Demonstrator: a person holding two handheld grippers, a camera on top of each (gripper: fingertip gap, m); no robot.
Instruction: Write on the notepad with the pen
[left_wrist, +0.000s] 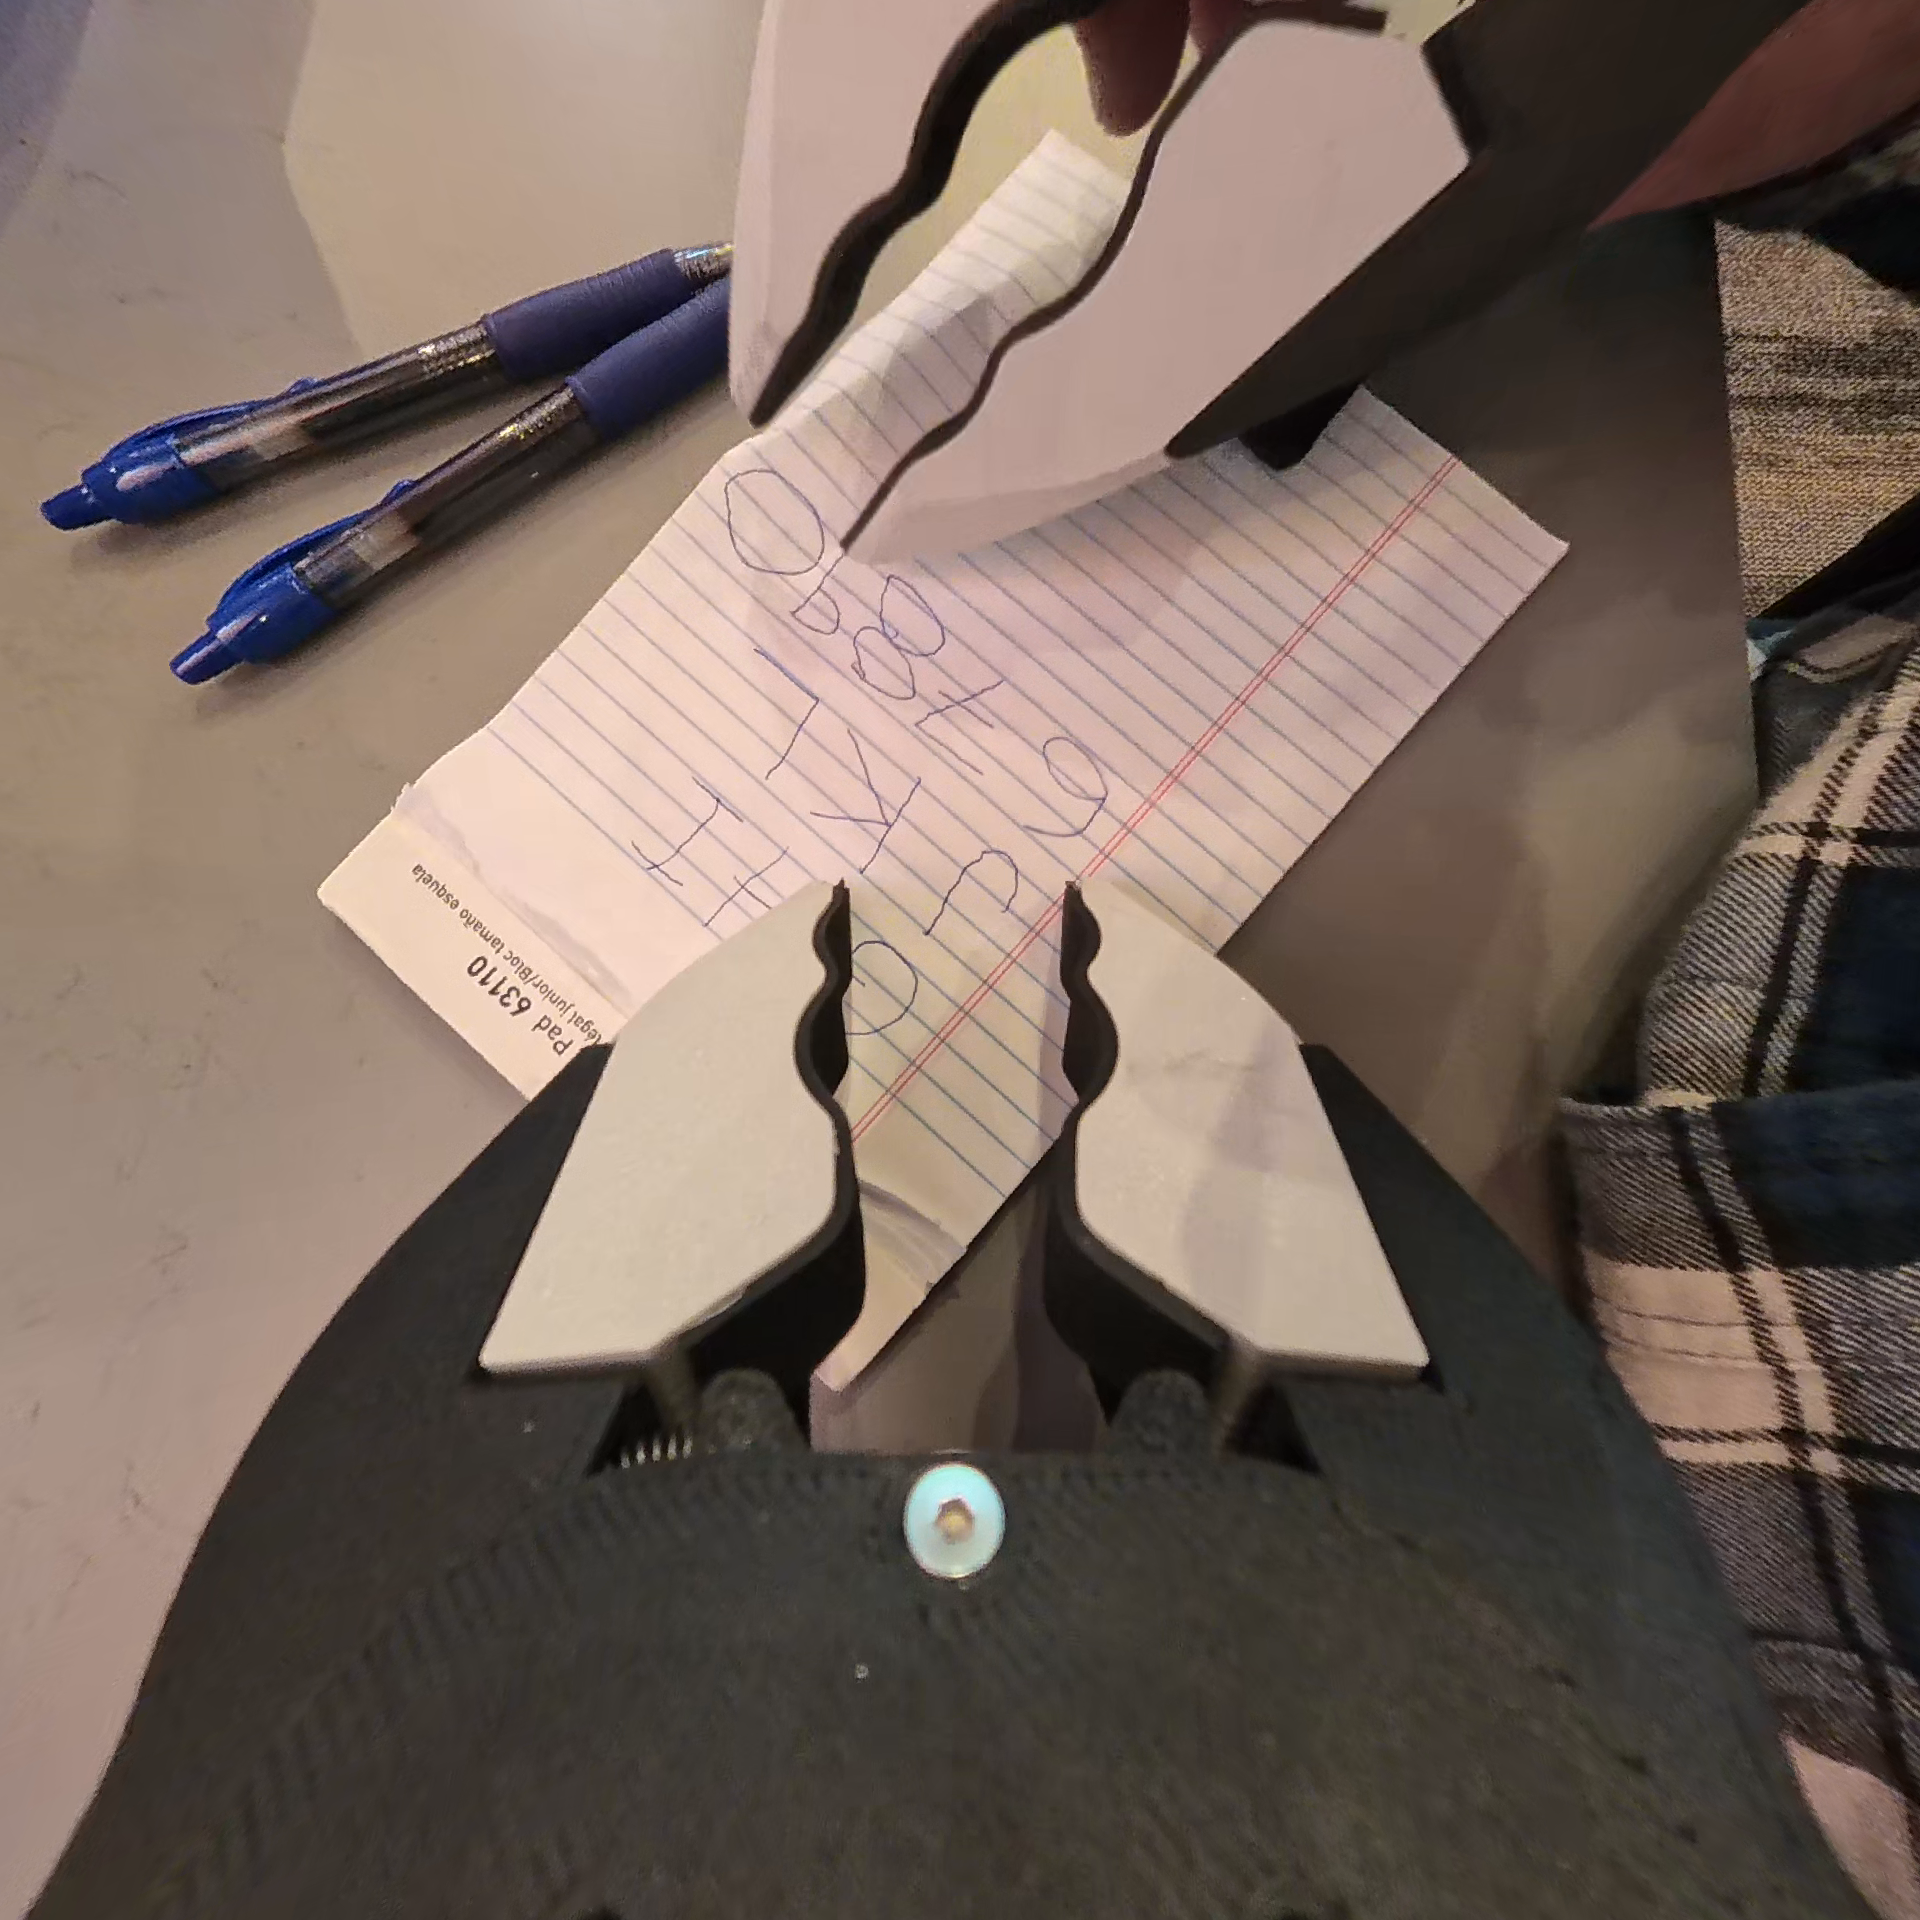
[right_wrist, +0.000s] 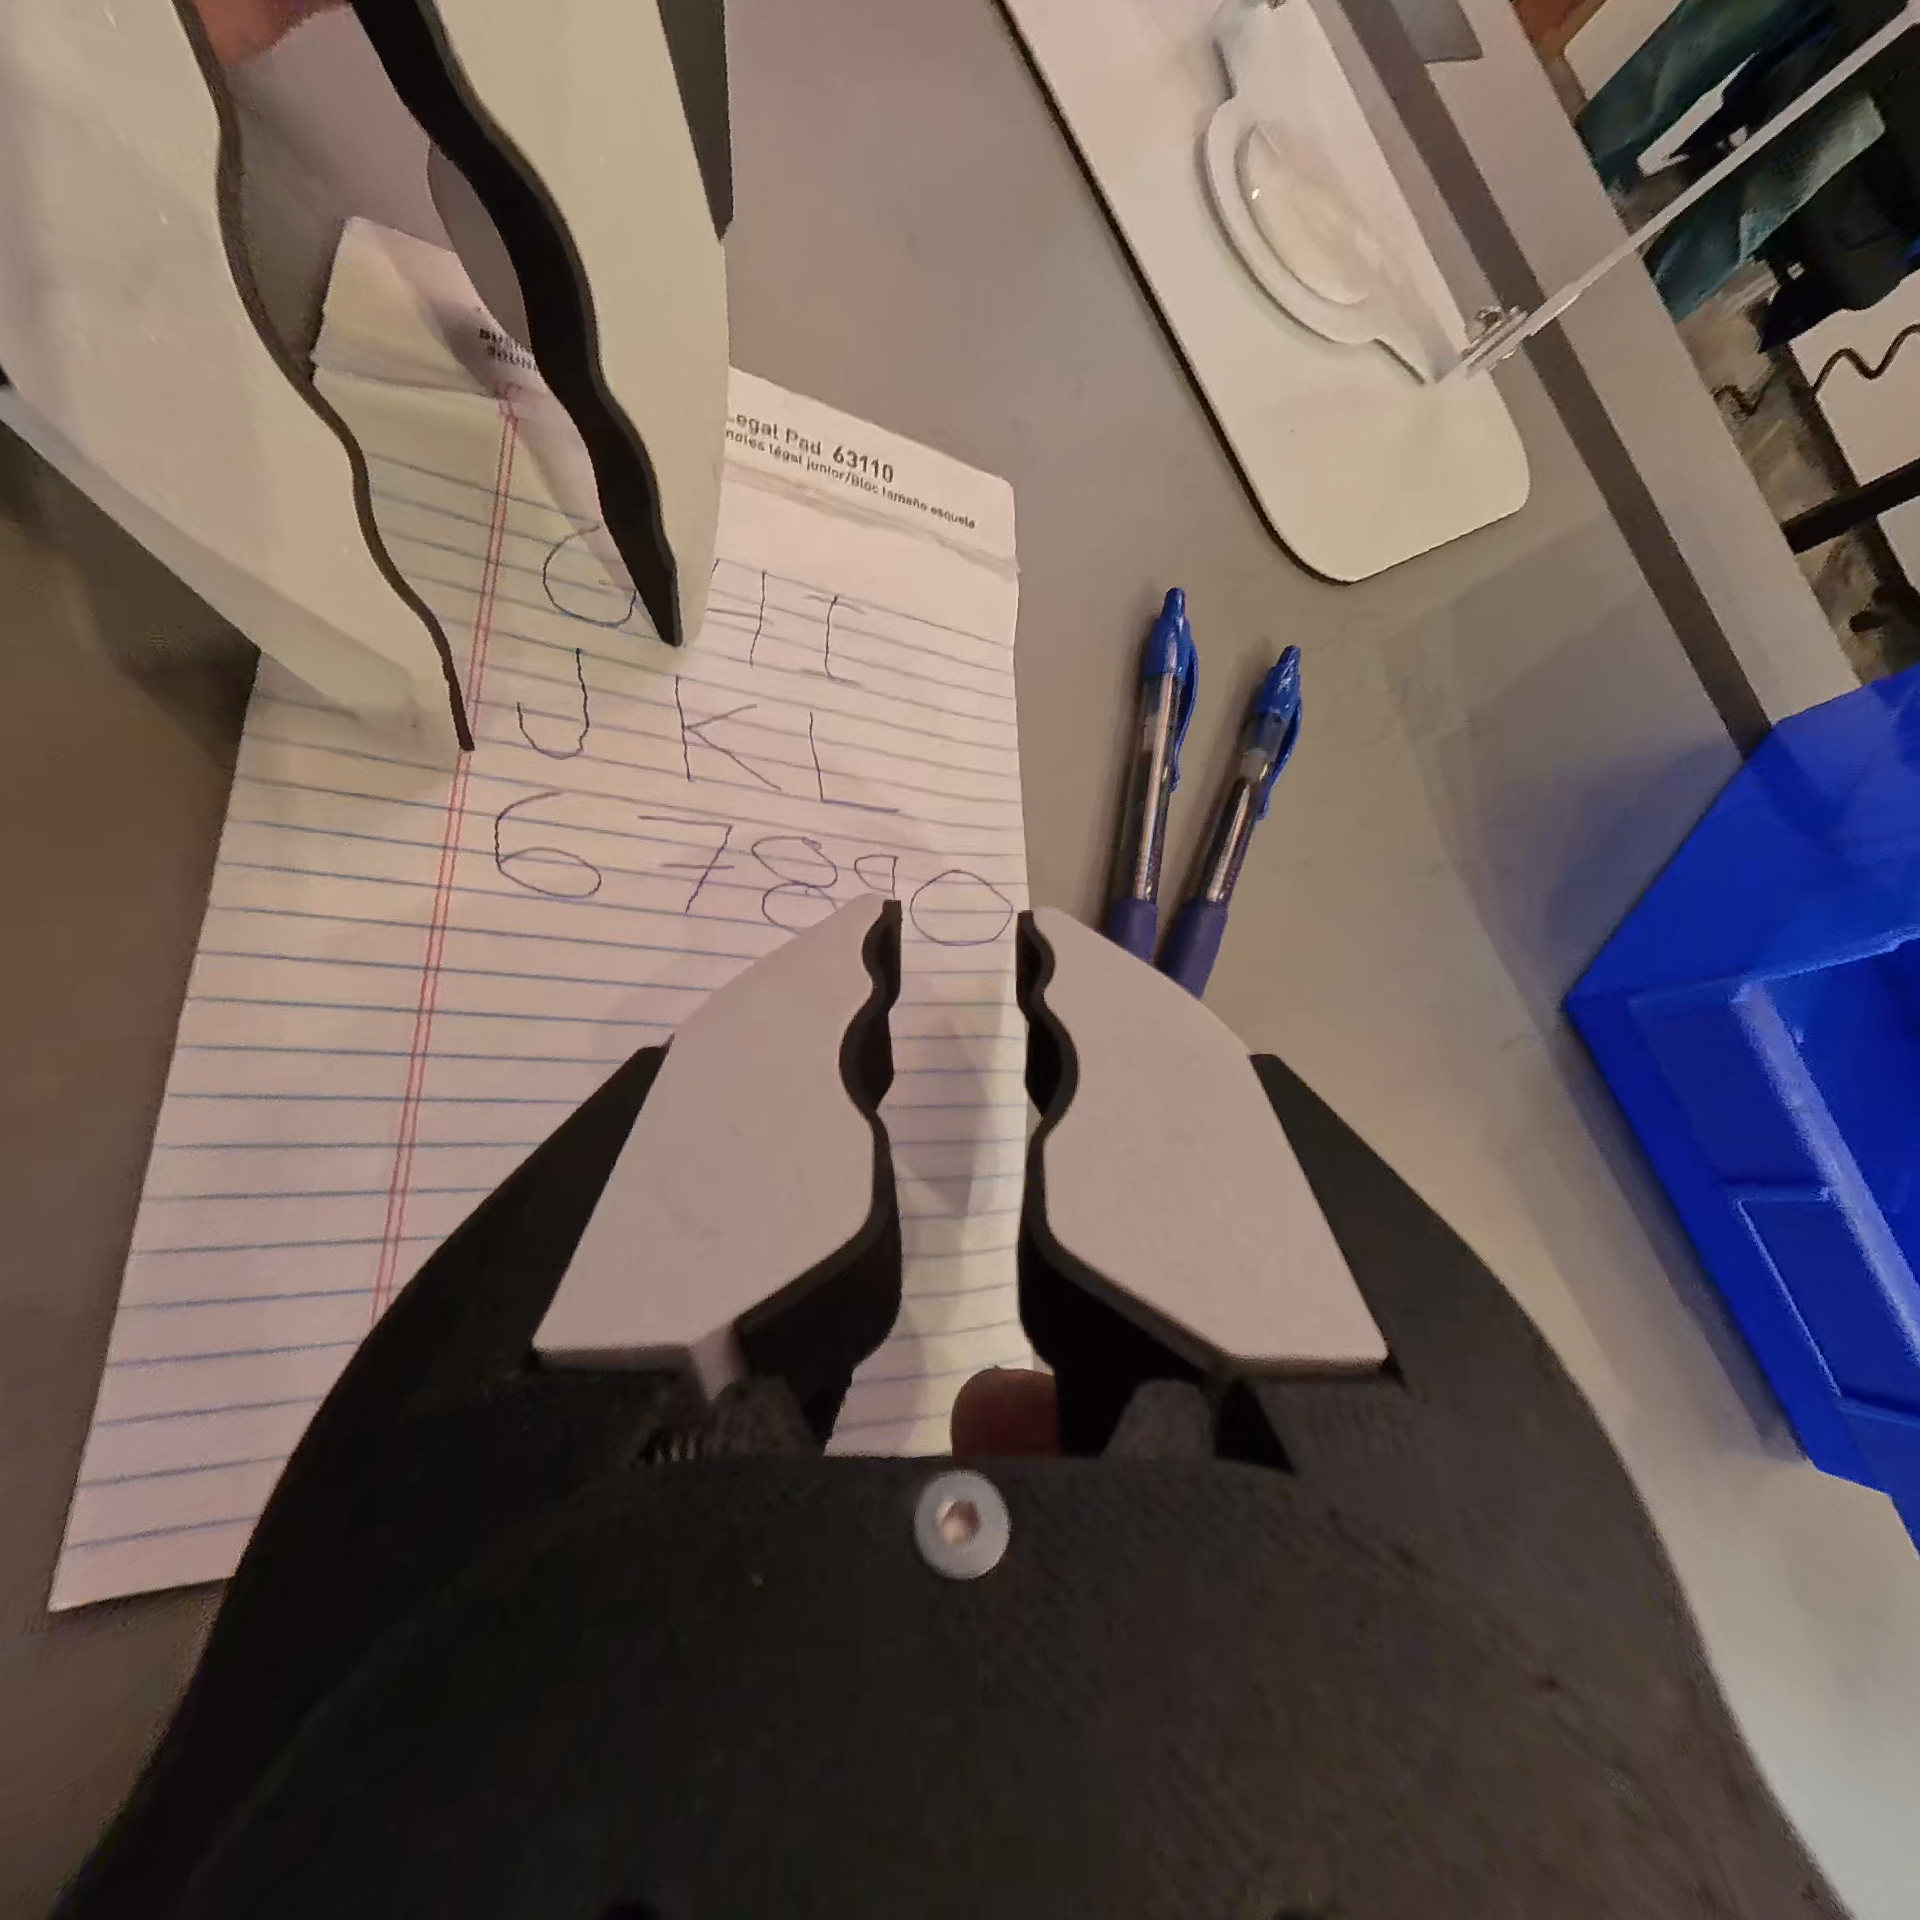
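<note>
The notepad (right_wrist: 582, 1039) is lying flat on the grey bench (right_wrist: 1351, 935), its lined top sheet carrying blue handwriting. Two blue pens (right_wrist: 1205, 790) are lying side by side on the bench just beside the notepad's edge, touched by neither gripper. The right gripper (right_wrist: 954, 914) is hovering over the written page with its jaws spread and nothing between them. The left gripper (left_wrist: 956, 888) is likewise standing open above the notepad's top corner, bare. A blue bin (right_wrist: 1766, 1091) is sitting farther off, beyond the pens.

Dim warm indoor light, soft shadows, strong wide-angle bending at the edges, slight blur up close.
</note>
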